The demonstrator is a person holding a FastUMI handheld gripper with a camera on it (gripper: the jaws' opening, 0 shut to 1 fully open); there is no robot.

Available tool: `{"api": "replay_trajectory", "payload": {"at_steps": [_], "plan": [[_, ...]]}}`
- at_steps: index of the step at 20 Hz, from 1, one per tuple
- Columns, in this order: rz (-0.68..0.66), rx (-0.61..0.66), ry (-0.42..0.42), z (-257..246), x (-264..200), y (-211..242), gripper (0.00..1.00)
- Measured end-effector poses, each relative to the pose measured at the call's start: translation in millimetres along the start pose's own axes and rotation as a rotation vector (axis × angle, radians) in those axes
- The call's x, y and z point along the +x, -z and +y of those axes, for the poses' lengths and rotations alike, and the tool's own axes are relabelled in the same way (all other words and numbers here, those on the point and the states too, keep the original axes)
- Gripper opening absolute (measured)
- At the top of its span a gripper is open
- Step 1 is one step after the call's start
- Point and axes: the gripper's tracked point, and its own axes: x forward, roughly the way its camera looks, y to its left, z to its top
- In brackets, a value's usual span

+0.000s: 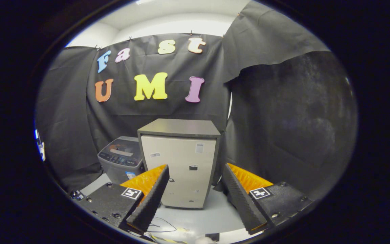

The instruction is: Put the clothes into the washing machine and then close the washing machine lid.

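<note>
A: Washing machine (122,162) noted at the back of the booth, low on the pale floor (212,213), tucked against the left flank of a taller grey cabinet (180,162); lid looks down flat over the tub, dark glass panel with something orange-brown showing through it; whether that is clothing or a reflection, cannot tell at this range

B: Clothes located?

A: None picked out anywhere as a loose item; if in the tub, hidden under the lid; lid-down state fits a load already in and shut away, and fits equally a machine waiting to be opened; not settled by this view

B: Gripper (195,200) state?

A: Fingers spread wide, nothing between them; bare gap frames the cabinet front; left finger (149,200) partly overlaps the machine's lower right corner in the view, but well short of it, no contact

B: Reason for that pose?

A: Likely held back and level to keep the whole corner in sight; wide spread suits either a soft bundle or a lid edge; judgement only

B: Surroundings?

A: Stickers on the cabinet door; thin black cable (163,225) looped on the floor just ahead of the fingers; black cloth wall behind
</note>
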Motion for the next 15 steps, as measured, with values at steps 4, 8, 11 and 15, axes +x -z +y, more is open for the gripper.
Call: {"api": "replay_trajectory", "payload": {"at_steps": [4,8,11,15], "plan": [[-0.002,0.005,0.001,-2.8,-2.7,-1.9,1.0],[0.005,0.001,-0.004,-5.1,-0.9,-0.9,1.0],[0.006,0.004,-0.004,-7.1,-0.2,-1.2,1.0],[0.0,0.008,-0.003,-9.7,-1.4,-4.4,1.0]]}}
